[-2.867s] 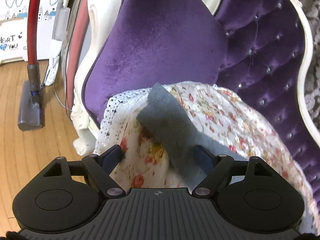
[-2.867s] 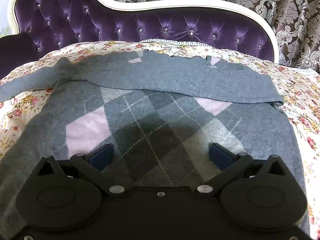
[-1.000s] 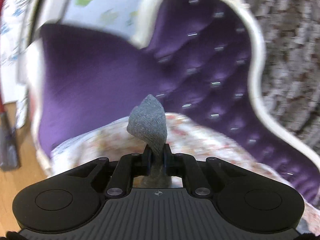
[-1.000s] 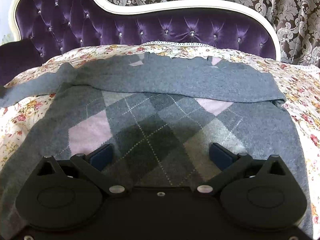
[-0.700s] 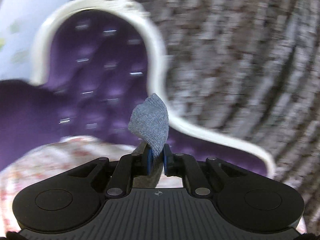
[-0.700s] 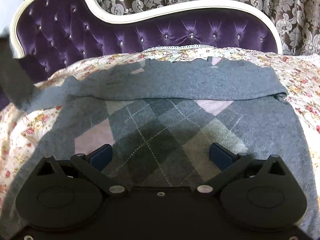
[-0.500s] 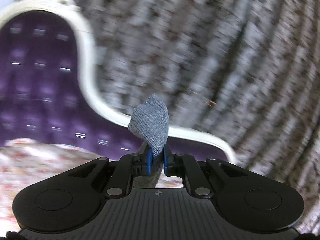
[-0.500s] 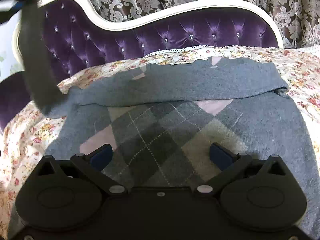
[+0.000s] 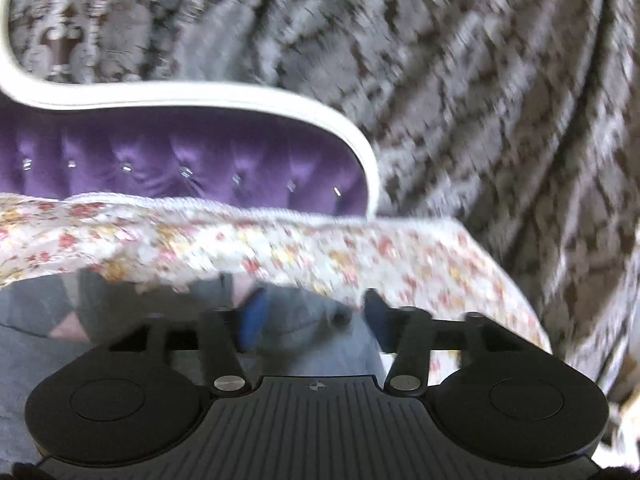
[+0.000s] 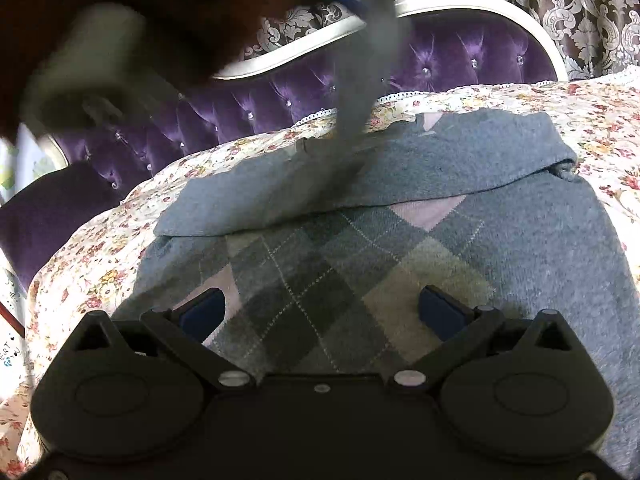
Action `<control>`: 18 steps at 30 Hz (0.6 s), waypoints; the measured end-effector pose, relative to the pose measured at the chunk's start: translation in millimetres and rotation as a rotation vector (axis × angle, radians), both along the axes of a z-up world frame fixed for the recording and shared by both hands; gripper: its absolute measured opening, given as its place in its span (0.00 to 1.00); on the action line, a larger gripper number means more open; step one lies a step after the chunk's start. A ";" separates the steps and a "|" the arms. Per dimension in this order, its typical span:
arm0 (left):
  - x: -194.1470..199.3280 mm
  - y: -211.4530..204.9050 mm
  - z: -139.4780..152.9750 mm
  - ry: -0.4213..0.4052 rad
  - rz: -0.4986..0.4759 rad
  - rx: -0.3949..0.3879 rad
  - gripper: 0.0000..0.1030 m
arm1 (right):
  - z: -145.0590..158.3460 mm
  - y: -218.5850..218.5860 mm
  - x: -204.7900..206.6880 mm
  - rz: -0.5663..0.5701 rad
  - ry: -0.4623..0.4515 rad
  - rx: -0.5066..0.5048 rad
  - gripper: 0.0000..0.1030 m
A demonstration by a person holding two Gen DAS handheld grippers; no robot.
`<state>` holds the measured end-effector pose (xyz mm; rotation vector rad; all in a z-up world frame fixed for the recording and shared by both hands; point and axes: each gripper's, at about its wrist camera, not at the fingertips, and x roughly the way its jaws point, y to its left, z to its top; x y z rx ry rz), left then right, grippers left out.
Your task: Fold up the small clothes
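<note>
Left gripper (image 9: 310, 316) spread, sleeve (image 9: 316, 332) loose between fingers; right gripper (image 10: 320, 312) spread over sweater (image 10: 360, 248). Lay sleeve flat across chest.

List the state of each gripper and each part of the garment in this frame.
sweater: spread flat on the floral cover.
folded sleeve: laid across the chest.
lifted sleeve: raised, hanging blurred above the chest.
left gripper: open, lifted sleeve's cuff between its fingers.
right gripper: open, empty, over the sweater's front.
floral cover: spread over the sofa seat.
</note>
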<state>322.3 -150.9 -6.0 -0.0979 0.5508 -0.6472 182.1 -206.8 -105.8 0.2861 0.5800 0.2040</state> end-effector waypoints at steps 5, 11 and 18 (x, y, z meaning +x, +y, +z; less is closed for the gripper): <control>-14.8 17.4 8.5 -0.070 -0.024 0.039 0.72 | 0.5 -1.1 -0.4 0.001 -0.001 0.005 1.00; -2.1 83.9 -9.1 -0.079 0.173 0.115 0.72 | 0.5 0.9 0.1 0.002 0.002 -0.008 1.00; 12.1 155.2 -67.5 0.022 0.385 0.223 0.72 | 1.0 5.2 0.1 0.002 0.009 -0.039 1.00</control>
